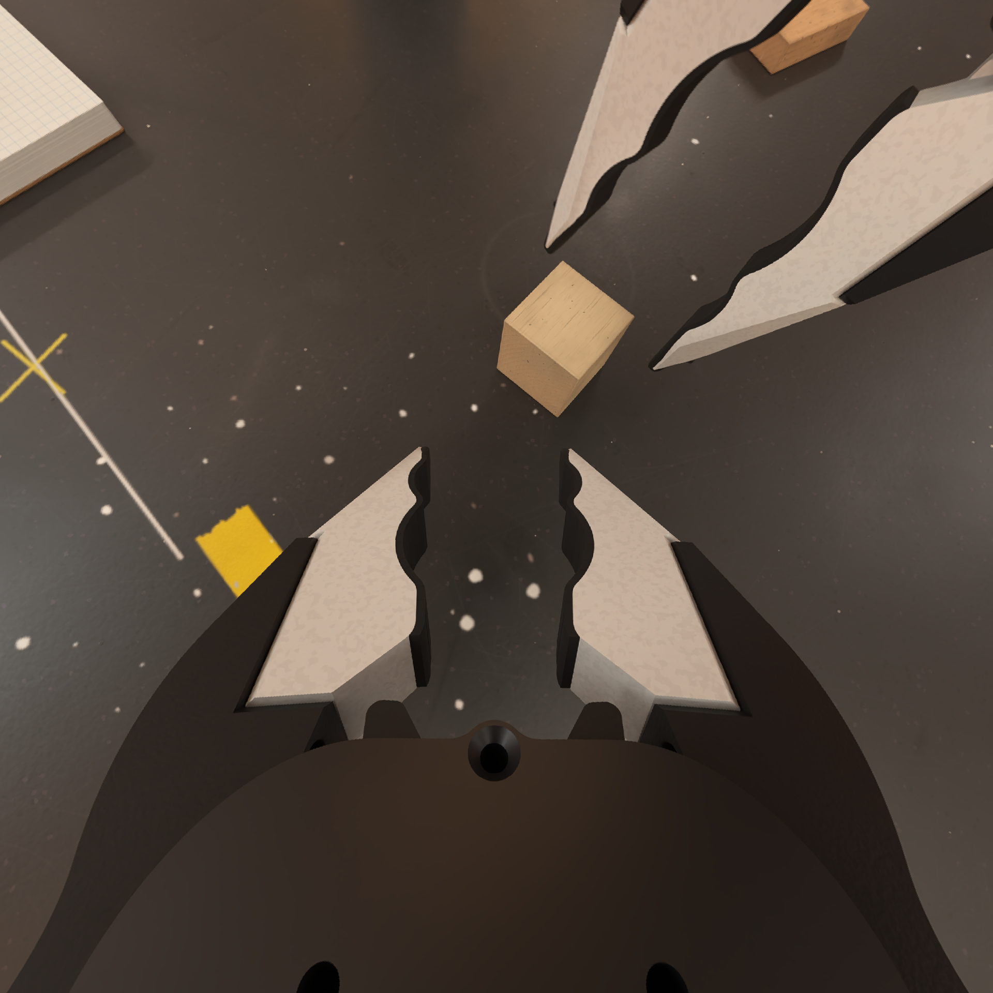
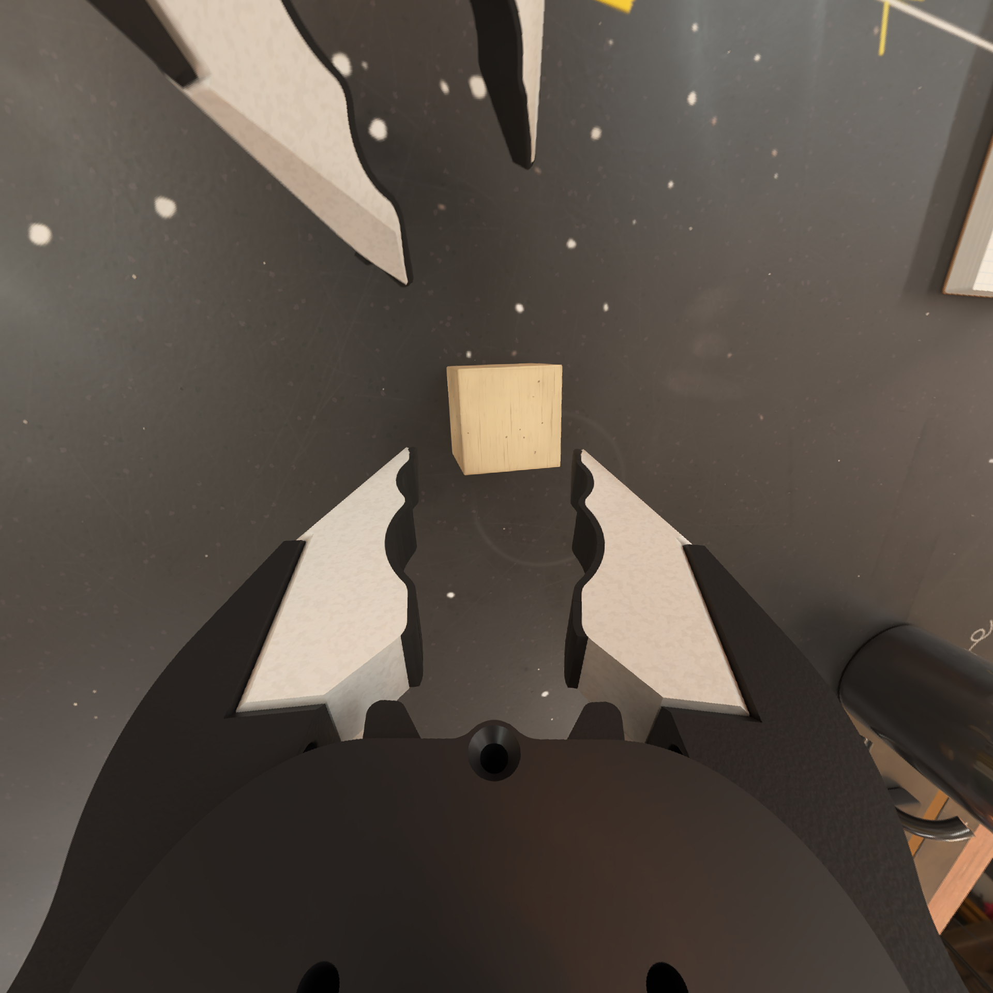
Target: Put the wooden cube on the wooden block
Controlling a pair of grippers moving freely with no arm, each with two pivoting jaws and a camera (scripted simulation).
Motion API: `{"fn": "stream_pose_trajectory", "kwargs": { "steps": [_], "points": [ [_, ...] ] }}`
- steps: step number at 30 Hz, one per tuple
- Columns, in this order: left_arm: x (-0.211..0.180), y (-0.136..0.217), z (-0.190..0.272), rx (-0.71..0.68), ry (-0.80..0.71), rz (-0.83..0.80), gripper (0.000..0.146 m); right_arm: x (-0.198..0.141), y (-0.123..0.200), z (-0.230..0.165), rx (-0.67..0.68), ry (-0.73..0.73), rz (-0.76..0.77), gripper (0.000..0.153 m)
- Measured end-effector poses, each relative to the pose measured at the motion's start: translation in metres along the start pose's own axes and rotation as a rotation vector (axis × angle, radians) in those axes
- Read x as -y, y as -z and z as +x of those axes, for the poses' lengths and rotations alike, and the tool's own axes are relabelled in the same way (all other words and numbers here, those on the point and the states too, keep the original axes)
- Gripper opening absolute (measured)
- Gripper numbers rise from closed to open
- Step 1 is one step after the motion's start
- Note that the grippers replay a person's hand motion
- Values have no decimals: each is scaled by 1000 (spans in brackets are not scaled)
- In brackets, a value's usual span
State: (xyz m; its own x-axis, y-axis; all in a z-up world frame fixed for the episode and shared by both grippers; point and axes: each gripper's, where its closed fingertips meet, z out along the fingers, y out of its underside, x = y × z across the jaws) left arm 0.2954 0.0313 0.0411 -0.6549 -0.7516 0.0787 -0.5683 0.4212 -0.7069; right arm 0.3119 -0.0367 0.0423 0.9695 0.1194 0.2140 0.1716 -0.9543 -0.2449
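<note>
A pale wooden cube (image 1: 564,336) sits on the dark speckled table, also in the right wrist view (image 2: 506,418). A darker orange-brown wooden block (image 1: 811,35) lies at the top right of the left wrist view, partly hidden behind the right gripper's finger. My left gripper (image 1: 494,451) is open and empty, a little short of the cube. My right gripper (image 2: 493,451) is open and empty, with the cube just beyond its fingertips; it also shows in the left wrist view (image 1: 599,306), its tips on either side of the cube. The left gripper shows in the right wrist view (image 2: 467,223).
A gridded notepad (image 1: 43,113) lies at the upper left, also at the right edge of the right wrist view (image 2: 975,252). A yellow tape piece (image 1: 236,548), a yellow cross mark (image 1: 32,368) and a thin white line (image 1: 96,446) are on the table. A black tube (image 2: 924,714) is at the right.
</note>
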Motion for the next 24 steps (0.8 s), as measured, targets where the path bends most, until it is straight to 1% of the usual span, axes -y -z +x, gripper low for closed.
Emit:
{"fn": "stream_pose_trajectory", "kwargs": {
  "steps": [1, 4, 5, 6, 7, 9, 10, 12, 15, 18, 21, 22, 24],
  "points": [
    [0, 0, 1, -1, -3, 0, 48, 1, 1, 1, -8, -6, 6, 59],
    [0, -1, 2, -8, -3, 1, 48, -1, -7, 1, -24, 27, -38, 80],
    [0, -1, 2, -10, -4, 2, 48, -2, -11, 0, -12, 46, -62, 80],
    [0, -1, 2, -12, -5, 2, 48, -2, -15, 0, -7, 64, -78, 77],
    [0, -1, 2, -12, -5, 2, 48, -1, -17, 1, -13, 78, -88, 71],
    [0, -1, 1, -7, -9, 4, 48, 1, -18, 3, -6, 81, -88, 49],
    [0, -1, 1, -6, -10, 5, 48, 5, -15, 4, -5, 82, -64, 42],
    [1, 0, 0, -2, -8, 10, 48, 12, -4, 5, -3, 55, 14, 41],
    [1, -1, -1, -5, -3, 13, 48, 12, 29, 12, -37, 3, 98, 41],
    [1, -1, -1, -6, -2, 14, 48, -8, 81, 26, -106, -76, 162, 41],
    [1, -1, -2, -7, -3, 14, 48, -52, 135, 43, -197, -164, 184, 41],
    [2, -1, -2, -8, -1, 14, 49, -74, 149, 49, -230, -192, 153, 41],
    [2, -2, -2, -14, 1, 13, 50, -122, 165, 58, -275, -241, 35, 41]
  ]
}}
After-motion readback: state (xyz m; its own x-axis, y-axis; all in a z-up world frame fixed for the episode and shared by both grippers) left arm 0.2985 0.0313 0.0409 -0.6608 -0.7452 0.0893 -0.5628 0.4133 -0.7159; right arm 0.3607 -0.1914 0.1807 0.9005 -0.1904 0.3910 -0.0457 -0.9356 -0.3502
